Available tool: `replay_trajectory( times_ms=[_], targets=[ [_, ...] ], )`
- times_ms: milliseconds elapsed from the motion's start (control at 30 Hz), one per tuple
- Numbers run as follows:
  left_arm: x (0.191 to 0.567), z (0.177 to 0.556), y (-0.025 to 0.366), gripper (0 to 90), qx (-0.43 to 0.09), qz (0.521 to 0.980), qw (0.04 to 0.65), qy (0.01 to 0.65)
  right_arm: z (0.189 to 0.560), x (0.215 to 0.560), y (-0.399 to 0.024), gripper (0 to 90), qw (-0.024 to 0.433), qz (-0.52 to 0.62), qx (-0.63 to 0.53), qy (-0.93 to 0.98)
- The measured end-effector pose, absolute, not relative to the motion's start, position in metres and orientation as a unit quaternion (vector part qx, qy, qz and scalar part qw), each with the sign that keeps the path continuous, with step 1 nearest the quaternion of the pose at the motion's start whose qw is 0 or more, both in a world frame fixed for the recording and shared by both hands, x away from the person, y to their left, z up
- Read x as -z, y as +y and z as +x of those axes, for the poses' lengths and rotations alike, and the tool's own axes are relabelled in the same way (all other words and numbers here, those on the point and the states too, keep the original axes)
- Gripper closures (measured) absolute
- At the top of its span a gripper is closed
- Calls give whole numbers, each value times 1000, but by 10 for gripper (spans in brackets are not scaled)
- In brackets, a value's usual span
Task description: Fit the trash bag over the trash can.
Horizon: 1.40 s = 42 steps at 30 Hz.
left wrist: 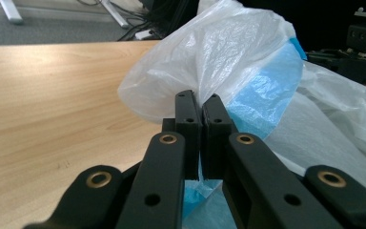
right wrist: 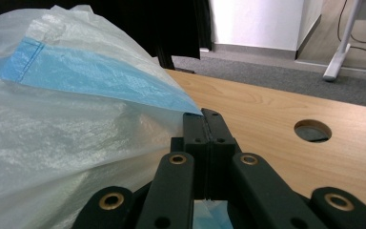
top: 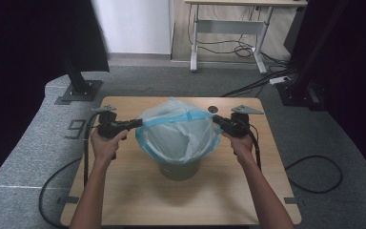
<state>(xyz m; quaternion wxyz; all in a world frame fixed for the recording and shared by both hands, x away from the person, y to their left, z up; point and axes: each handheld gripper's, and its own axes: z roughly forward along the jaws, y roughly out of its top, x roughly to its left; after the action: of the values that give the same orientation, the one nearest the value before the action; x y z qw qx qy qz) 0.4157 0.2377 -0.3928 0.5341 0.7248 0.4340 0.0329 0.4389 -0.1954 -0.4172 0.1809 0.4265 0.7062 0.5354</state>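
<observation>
Overhead, both claws pinch the bag; close views hide its bin.

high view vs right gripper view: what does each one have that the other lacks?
High view alone: the green bin under the bag, both forearms, the left hand-held gripper pinching the bag's left edge, and the whole table.
Right gripper view alone: the right hand-held gripper up close, jaws shut on the film at the blue band.
Both: the translucent bin bag, its blue band, the round cable hole in the wooden tabletop, and the white desk leg behind.
</observation>
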Motion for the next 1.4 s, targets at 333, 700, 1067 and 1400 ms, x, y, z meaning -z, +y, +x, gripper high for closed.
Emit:
replay_trajectory(
  times_ms=[333, 700, 1067, 1400],
  targets=[
    [414, 421, 233, 877, -9, 728, 527, 439, 441, 437, -195, 887, 141, 435, -541, 706],
    [429, 411, 222, 887, 12, 742, 525, 417, 423, 447, -185, 890, 143, 411, -540, 721],
    [429, 396, 224, 874, 5, 765, 508, 395, 393, 443, -190, 888, 152, 387, -535, 735],
    [419, 397, 233, 896, -28, 749, 525, 403, 393, 438, -207, 827, 181, 398, -547, 713]
  ],
)
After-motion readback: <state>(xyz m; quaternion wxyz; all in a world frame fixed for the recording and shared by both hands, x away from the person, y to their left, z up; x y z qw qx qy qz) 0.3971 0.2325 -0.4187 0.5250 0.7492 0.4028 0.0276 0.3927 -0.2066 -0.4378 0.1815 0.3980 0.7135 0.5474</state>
